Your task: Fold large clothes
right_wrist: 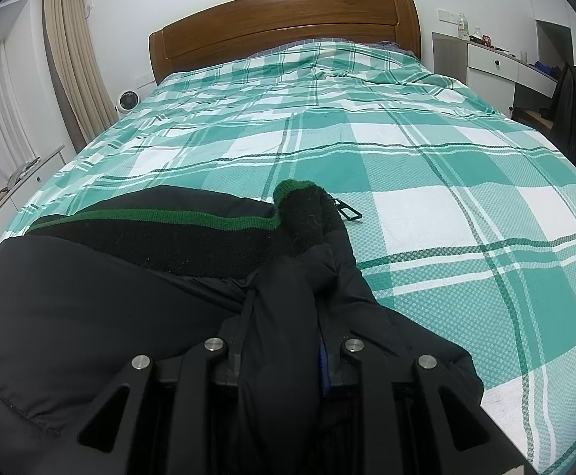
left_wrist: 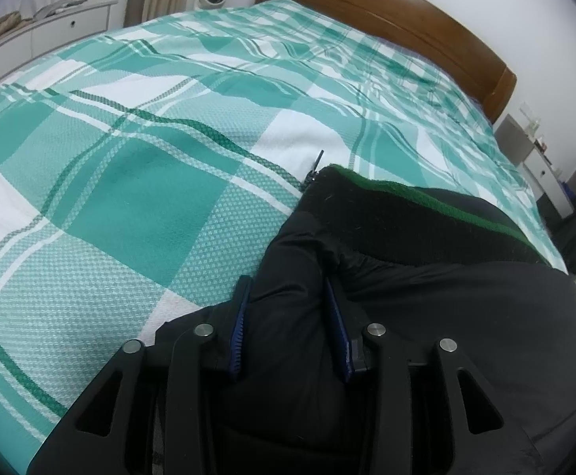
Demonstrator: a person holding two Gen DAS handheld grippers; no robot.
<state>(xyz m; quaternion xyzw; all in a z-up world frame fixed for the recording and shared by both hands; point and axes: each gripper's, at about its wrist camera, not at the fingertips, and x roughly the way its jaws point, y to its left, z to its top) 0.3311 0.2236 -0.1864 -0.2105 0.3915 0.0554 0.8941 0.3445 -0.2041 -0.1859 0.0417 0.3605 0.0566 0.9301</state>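
On the green-and-white checked bedspread [right_wrist: 426, 182], near its foot end, you are holding a black jacket [right_wrist: 90, 297] with a green-edged knit collar [right_wrist: 209, 229]. Your right gripper [right_wrist: 284, 316] is pinching a fold of its fabric tightly. Your left gripper [left_wrist: 288, 301] is standing a little apart around another bunched fold, its blue pads [left_wrist: 238, 324] flanking the cloth.

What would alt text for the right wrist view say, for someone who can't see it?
The right tool is shut on a fold of a black jacket lying on a bed with a green and white plaid cover. The jacket's knit collar, black with a green edge, points toward a wooden headboard.
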